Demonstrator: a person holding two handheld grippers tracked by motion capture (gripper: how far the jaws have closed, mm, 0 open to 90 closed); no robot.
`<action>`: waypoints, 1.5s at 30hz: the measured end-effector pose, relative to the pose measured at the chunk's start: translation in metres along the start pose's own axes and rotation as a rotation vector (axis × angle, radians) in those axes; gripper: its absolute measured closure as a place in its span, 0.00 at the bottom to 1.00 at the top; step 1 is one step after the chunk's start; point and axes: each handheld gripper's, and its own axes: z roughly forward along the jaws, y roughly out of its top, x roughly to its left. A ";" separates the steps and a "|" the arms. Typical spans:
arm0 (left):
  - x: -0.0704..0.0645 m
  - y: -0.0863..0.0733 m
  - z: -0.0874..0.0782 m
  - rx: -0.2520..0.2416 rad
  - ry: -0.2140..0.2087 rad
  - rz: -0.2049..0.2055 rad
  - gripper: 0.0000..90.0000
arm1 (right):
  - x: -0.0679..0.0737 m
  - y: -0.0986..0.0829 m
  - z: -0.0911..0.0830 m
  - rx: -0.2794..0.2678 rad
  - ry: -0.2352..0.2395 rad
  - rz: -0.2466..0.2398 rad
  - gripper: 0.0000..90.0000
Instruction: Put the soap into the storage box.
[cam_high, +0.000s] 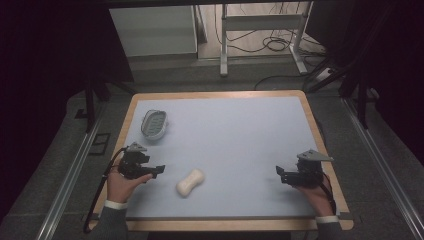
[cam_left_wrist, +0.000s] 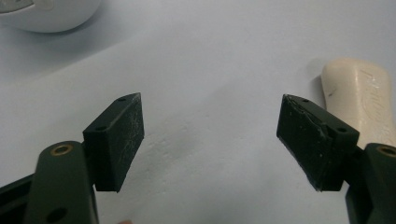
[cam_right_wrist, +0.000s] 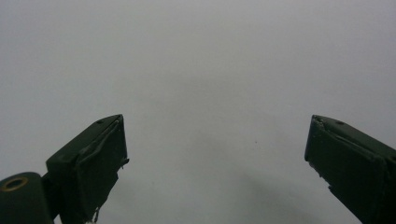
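In the high view, a cream bar of soap (cam_high: 190, 182) lies at lower centre of the worktop (cam_high: 235, 140), just right of the left claw (cam_high: 158, 170); a soap dish (cam_high: 153, 123) sits upper left, and the right claw (cam_high: 279, 173) lower right. The left gripper view shows its jaws released, soap at the right edge. The right gripper view shows jaws spread over bare worktop.

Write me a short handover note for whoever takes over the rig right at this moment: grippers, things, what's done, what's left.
Left gripper: open, holding nothing, low over the mat just left of the soap bar; in the left gripper view the bar lies beside its right-hand jaw, not between the jaws.
Right gripper: open, holding nothing, at the mat's right side, away from both items.
Soap dish: far left of the blue mat, with no soap in it.
Done: nothing grasped yet.
Left: probably grasp the bar and set it in the dish.
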 end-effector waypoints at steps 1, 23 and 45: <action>0.000 0.000 0.000 -0.003 -0.008 -0.002 0.25 | 0.000 0.000 0.000 0.003 0.000 -0.004 0.06; -0.020 0.021 -0.023 0.035 -0.019 0.085 0.24 | -0.007 -0.007 -0.007 0.011 -0.050 0.005 0.07; -0.058 0.044 -0.016 0.129 -0.051 0.199 0.24 | -0.008 -0.010 -0.008 0.021 -0.053 -0.001 0.07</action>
